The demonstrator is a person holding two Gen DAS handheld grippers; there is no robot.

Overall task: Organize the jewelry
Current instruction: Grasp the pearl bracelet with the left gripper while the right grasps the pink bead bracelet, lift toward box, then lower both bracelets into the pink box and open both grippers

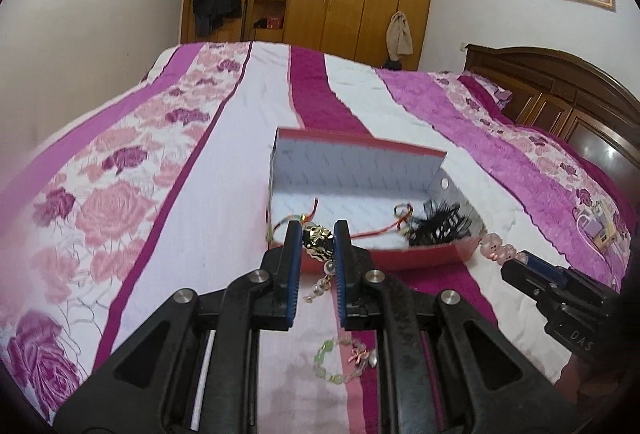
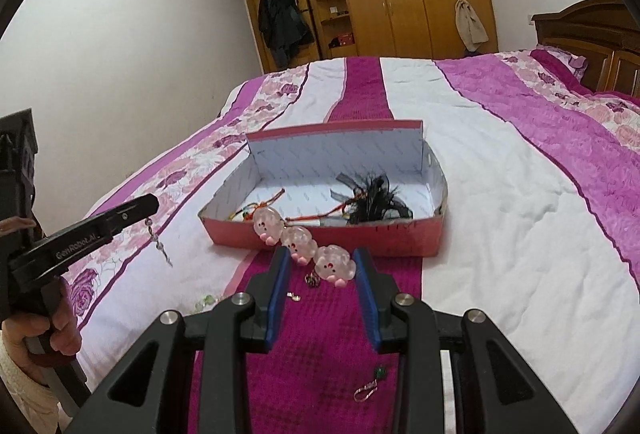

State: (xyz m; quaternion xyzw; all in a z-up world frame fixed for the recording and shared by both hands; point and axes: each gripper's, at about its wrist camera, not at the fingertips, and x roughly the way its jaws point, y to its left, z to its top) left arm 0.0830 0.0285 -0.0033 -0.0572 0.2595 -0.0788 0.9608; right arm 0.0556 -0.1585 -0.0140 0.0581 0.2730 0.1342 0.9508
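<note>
Left gripper (image 1: 317,234), nearly closed, pinches a gold-and-black beaded ornament (image 1: 318,243); right gripper (image 2: 320,260), partly open, grips a translucent pink piglet-bead string (image 2: 298,240) before the red cardboard box (image 2: 360,238).

Lying open on the bed: a red box (image 2: 320,238) with white lining, holding red cords (image 2: 276,200) and a black feather piece (image 2: 372,200). Dangling just before its front wall: a gold ornament (image 1: 318,244) with clear beads and a chain of pink piglet beads (image 2: 298,240). Resting on the cover nearer: a green bead bracelet (image 1: 340,362) and small charms (image 2: 366,390).
</note>
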